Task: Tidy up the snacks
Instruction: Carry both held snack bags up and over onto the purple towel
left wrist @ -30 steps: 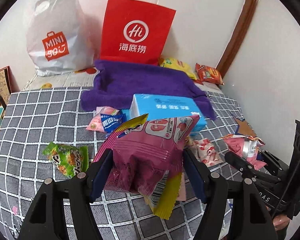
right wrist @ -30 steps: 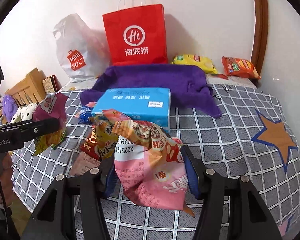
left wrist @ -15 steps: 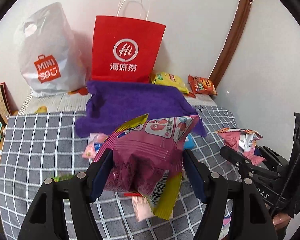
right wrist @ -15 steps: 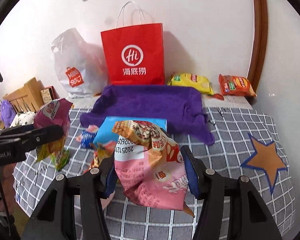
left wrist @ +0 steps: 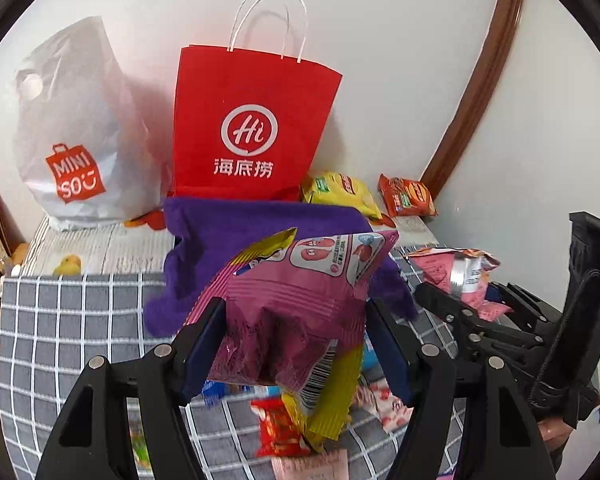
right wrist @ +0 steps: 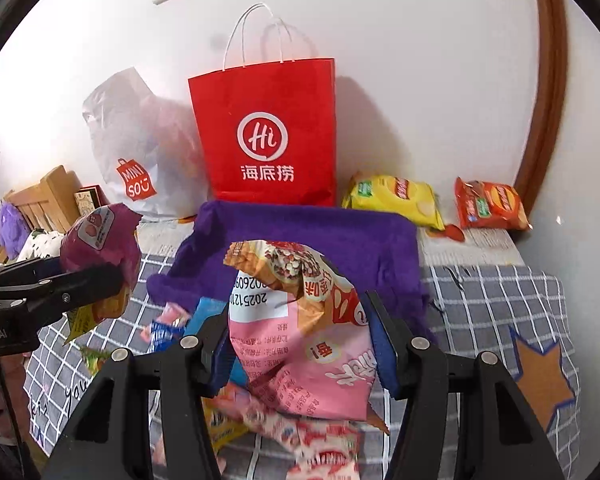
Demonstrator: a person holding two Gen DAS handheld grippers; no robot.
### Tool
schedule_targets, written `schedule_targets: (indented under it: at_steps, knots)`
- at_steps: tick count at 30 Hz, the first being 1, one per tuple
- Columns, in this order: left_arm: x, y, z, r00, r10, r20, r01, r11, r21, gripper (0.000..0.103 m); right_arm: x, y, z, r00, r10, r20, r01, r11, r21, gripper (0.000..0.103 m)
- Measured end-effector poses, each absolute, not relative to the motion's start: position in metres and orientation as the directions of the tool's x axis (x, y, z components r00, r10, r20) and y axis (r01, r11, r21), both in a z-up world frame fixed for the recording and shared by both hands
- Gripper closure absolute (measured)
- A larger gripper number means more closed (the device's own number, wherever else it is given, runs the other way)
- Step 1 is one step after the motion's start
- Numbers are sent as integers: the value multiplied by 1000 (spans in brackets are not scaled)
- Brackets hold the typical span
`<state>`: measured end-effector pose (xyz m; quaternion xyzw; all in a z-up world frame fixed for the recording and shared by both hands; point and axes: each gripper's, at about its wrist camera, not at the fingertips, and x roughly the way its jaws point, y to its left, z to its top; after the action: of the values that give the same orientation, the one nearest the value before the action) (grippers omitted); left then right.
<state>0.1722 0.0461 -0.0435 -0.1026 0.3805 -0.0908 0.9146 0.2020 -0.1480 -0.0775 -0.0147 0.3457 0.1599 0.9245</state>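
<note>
My left gripper (left wrist: 296, 340) is shut on a magenta snack bag (left wrist: 300, 304) with a yellow packet hanging under it, held above the grey checked cloth (left wrist: 68, 320). My right gripper (right wrist: 300, 336) is shut on a pink snack bag (right wrist: 300, 328); it also shows at the right of the left wrist view (left wrist: 460, 276). A purple towel (right wrist: 308, 236) lies ahead. Behind it stands a red paper bag (right wrist: 268, 140) against the wall. Several loose snack packets (left wrist: 276, 428) lie on the cloth below the grippers.
A white Miniso plastic bag (left wrist: 80, 140) stands left of the red bag. A yellow chip bag (right wrist: 396, 200) and an orange chip bag (right wrist: 488, 204) lie at the back right by the wall. A wooden headboard (right wrist: 48, 196) is at the left.
Both grippers have risen with their bags and moved toward the wall. The blue tissue box and loose snacks have dropped low or out of view.
</note>
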Motion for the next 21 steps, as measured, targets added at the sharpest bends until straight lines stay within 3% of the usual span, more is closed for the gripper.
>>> schedule_targets:
  at_steps: [21]
  knots:
    - [268, 68, -64, 684, -235, -691, 70, 964, -258, 34, 322, -124, -84, 705, 281, -651, -308, 948, 76, 46]
